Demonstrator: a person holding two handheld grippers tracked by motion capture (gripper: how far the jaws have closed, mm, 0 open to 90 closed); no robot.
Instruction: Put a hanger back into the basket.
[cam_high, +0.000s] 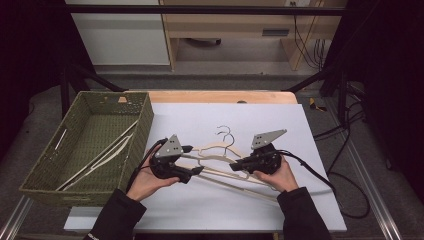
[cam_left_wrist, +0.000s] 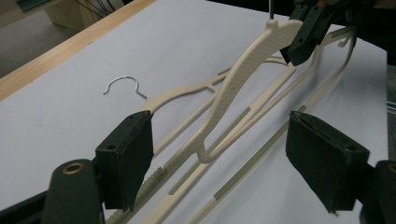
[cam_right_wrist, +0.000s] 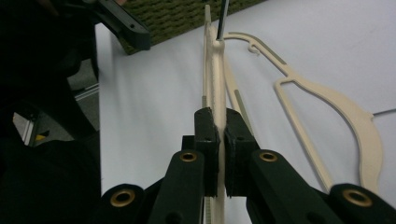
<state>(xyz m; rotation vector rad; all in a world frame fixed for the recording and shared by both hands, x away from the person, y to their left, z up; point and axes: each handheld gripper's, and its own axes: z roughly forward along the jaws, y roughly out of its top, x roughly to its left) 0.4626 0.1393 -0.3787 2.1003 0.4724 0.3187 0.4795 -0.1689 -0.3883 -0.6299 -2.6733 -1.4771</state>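
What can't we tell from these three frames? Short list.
- High view: the left gripper and right gripper cover the middle of the hangers; bars overlap, so the exact count is unclear.
- High view: whether the pale bars in the basket make one hanger or several; too small, and the near wall hides their ends.
- Right gripper view: the lower end of the held hanger is hidden behind the jaws.
- Left gripper view: the held hanger's hook is cut off by the top edge.

Dim surroundings, evenly lit table, soft focus
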